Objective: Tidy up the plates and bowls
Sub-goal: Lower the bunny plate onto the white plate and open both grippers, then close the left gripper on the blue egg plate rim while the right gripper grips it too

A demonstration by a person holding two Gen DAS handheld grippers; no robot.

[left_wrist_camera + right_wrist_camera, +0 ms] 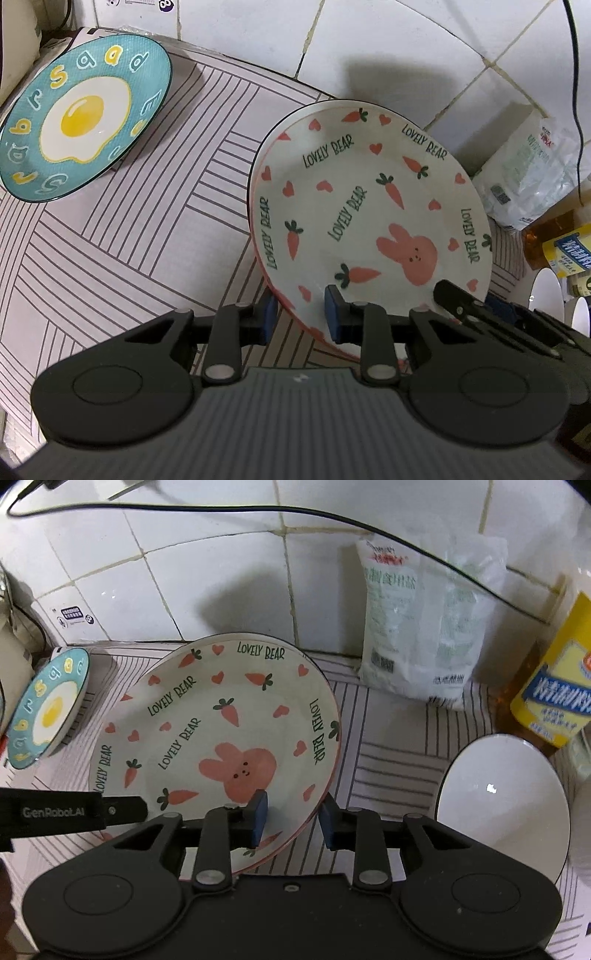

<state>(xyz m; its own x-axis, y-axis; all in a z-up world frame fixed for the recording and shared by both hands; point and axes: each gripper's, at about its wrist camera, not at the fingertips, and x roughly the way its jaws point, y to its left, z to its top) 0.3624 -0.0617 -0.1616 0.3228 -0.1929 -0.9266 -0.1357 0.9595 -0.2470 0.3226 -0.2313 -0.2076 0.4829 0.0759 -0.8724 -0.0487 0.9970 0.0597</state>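
Observation:
A white rabbit-and-carrot plate (369, 206) marked "LOVELY BEAR" is held tilted above the striped mat; it also shows in the right wrist view (221, 731). My left gripper (300, 319) is shut on its near left rim, one pad above and one below. My right gripper (293, 819) is shut on its near right rim. A teal fried-egg plate (81, 118) lies on the mat at the far left, also in the right wrist view (48, 709). A white bowl (502, 805) stands at the right.
A striped mat (147, 229) covers the counter before a white tiled wall (221, 572). A white bag (421, 627) and a yellow-labelled bottle (557, 679) stand at the back right. A black cable (258, 511) runs along the wall.

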